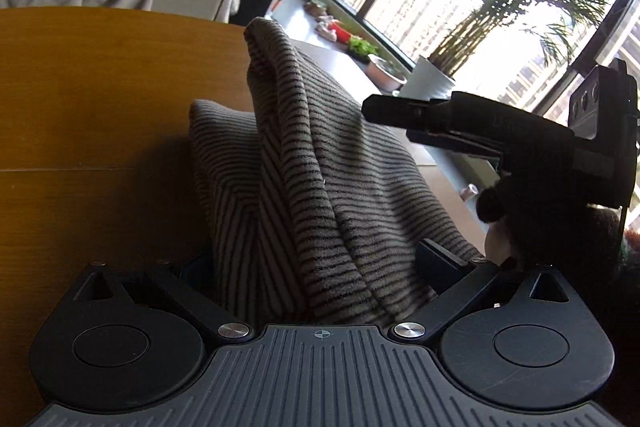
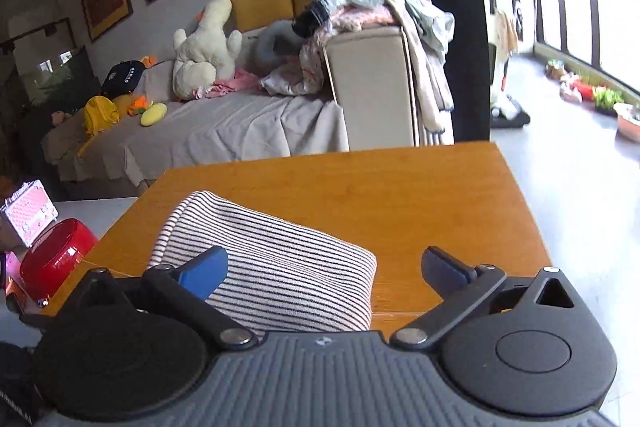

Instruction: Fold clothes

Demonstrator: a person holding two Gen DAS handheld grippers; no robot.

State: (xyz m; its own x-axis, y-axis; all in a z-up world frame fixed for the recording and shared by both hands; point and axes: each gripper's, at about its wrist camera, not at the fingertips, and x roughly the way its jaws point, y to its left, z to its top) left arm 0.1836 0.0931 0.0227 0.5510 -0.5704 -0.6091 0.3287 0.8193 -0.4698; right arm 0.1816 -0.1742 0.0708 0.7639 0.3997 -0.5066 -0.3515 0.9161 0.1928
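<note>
Mid-fold step. Striped garment (image 2: 264, 267) sits folded on wood table (image 2: 400, 195), near front-left edge. R gripper (image 2: 322, 267) wide open, holding nothing, one finger (image 2: 204, 269) over the cloth. L gripper (image 1: 320, 259) has cloth bunched between its fingers; grip can't be confirmed. Next likely: lay raised flap flat, press.

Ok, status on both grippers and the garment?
Left gripper open around raised striped garment. Right gripper open, above garment. Wooden table ahead unobstructed.
</note>
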